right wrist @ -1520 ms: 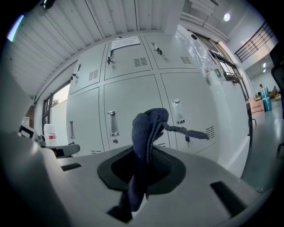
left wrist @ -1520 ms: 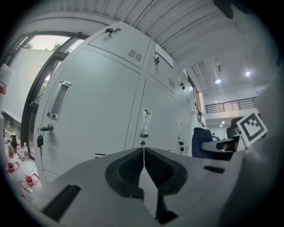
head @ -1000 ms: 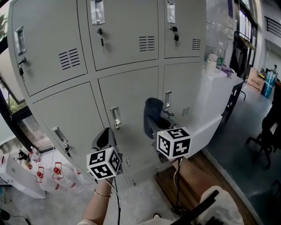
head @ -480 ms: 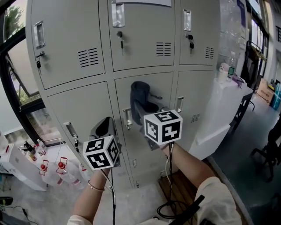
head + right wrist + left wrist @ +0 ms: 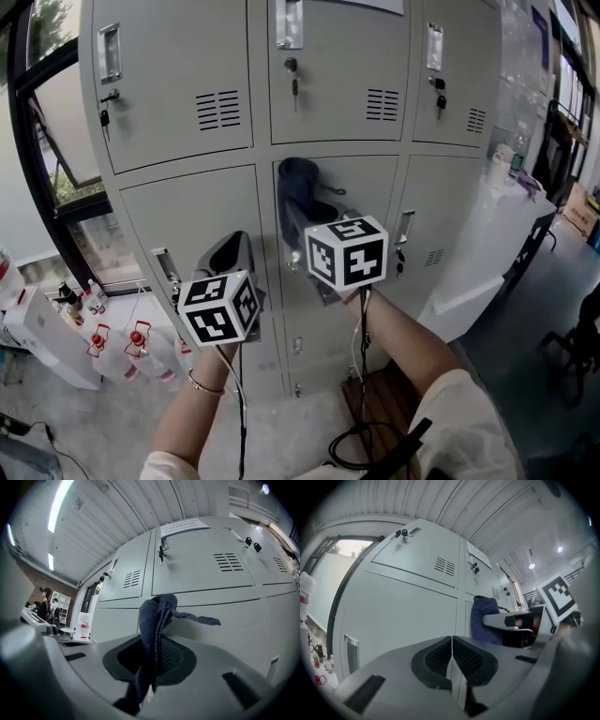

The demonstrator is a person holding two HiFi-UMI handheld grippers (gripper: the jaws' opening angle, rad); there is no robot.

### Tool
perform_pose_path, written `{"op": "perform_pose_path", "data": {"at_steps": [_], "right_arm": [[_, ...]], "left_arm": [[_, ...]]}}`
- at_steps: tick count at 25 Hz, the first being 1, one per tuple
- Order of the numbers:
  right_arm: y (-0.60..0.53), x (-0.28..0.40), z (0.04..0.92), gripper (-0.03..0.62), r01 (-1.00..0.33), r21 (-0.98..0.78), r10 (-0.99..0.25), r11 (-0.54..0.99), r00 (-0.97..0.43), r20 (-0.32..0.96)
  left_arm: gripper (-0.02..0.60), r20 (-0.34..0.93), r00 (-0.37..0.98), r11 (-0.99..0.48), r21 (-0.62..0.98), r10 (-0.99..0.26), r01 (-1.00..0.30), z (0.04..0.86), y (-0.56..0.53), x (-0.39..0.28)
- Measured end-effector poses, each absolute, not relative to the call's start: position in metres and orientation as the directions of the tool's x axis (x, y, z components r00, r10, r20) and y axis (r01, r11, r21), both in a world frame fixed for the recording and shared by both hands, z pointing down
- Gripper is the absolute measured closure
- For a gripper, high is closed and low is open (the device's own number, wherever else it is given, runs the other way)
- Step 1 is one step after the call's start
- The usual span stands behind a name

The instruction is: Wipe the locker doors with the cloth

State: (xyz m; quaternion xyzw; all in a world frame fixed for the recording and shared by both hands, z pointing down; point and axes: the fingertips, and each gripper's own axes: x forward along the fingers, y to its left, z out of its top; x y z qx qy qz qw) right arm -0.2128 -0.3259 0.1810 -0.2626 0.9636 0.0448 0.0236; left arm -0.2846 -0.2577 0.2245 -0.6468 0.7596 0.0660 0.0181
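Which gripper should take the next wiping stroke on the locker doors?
Right. The right gripper is shut on the dark blue cloth, raised in front of a middle-row locker door. The left gripper sits lower, jaws shut together with nothing between them.

Workplace locker room: grey keyed lockers (image 5: 187,103)

Cloth (image 5: 296,192) sits before the lower middle locker door (image 5: 375,187), left gripper (image 5: 232,251) lower-left of it, desk (image 5: 487,239) far right.

Grey floor (image 5: 291,422), lockers (image 5: 187,216) standing on it, red-capped bottles (image 5: 137,339) at left, wooden board (image 5: 366,403) at the lockers' foot
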Motion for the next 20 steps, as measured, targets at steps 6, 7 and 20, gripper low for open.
{"op": "perform_pose_path", "data": {"at_steps": [6, 7, 20], "right_arm": [[-0.329, -0.227, 0.184, 0.549, -0.491, 0.079, -0.487, 0.867, -0.871, -0.065], [-0.331, -0.227, 0.184, 0.549, -0.493, 0.080, -0.489, 0.867, -0.870, -0.064], [-0.358, -0.208, 0.183, 0.548, -0.527, 0.050, -0.524, 0.848, -0.849, -0.068]], "left_arm": [[0.572, -0.126, -0.151, 0.137, 0.111, -0.981, -0.984, 0.229, -0.263, -0.287], [0.572, -0.127, -0.151, 0.136, 0.115, -0.980, -0.984, 0.229, -0.264, -0.287], [0.572, -0.133, -0.131, 0.117, 0.107, -0.982, -0.987, 0.229, -0.281, -0.264]]}}
